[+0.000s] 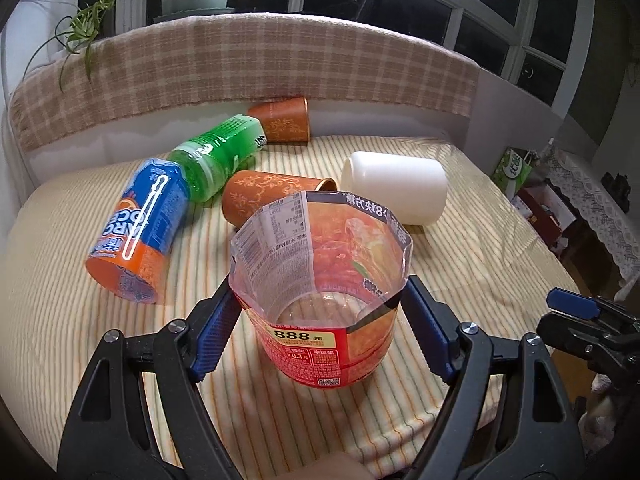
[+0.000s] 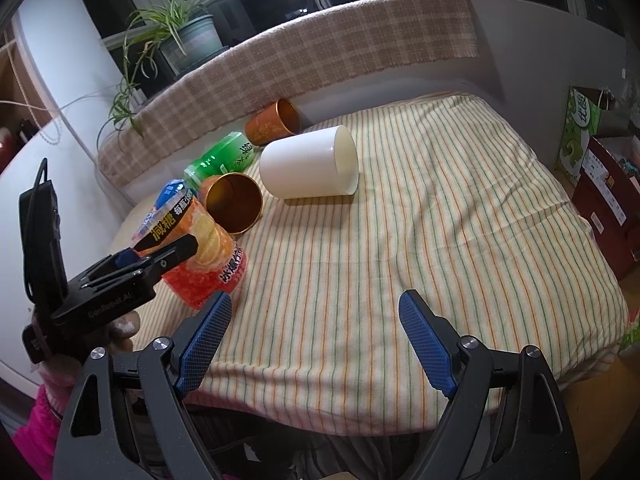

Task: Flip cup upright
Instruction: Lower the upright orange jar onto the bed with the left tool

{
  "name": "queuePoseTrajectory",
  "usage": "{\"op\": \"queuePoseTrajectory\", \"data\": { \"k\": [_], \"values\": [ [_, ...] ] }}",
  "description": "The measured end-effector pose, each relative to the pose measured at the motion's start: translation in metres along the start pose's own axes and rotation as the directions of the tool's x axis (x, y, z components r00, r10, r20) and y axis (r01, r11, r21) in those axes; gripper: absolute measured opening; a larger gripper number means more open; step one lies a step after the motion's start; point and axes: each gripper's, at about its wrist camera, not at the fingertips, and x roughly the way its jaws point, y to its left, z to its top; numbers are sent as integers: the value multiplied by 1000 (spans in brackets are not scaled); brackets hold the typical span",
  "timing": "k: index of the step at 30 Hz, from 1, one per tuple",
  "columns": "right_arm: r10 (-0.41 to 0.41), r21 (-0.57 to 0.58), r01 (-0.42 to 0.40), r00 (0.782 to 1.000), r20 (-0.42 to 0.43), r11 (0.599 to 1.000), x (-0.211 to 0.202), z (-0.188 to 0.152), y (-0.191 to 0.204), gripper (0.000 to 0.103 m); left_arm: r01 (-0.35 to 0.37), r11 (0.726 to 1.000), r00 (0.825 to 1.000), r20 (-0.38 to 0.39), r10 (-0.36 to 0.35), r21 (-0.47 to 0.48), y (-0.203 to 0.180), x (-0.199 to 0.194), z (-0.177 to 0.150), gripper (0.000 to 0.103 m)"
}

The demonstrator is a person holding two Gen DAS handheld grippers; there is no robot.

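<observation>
Striped cloth (image 2: 420, 240) over the table; plaid throw (image 1: 248, 64) along the raised back ledge; potted spider plant (image 2: 188, 40) by the dark window; green carton (image 2: 580, 128) far right

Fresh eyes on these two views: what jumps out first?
The left claw brackets an upright red-labelled clear cup at the near edge of the striped cloth. Behind lie tipped cups: a white cup, two copper cups. The right claw is open, holding nothing.
</observation>
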Motion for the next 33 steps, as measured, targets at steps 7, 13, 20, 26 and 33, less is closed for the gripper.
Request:
{"op": "queuePoseTrajectory", "data": {
  "k": [7,13,20,26,33],
  "values": [
    [-5,1,5,1000,4,1000,-1,0,-1,86,39,999,999,-26,-39,3,-4,1,-2,87],
    [-29,-30,30,999,29,999,-4,0,3,86,48,999,998,-30,-47,19,-5,-4,-5,91],
    [-58,-75,64,996,72,995,-6,2,14,86,53,999,998,-17,-53,12,4,-16,-12,94],
    [-93,-123,109,987,132,986,-11,1,24,86,38,999,999,7,-38,3,17,-34,-21,94],
    [-137,-164,172,969,204,971,-18,2,39,86,-17,1000,995,102,19,-15,34,-70,-27,94]
  ]
}}
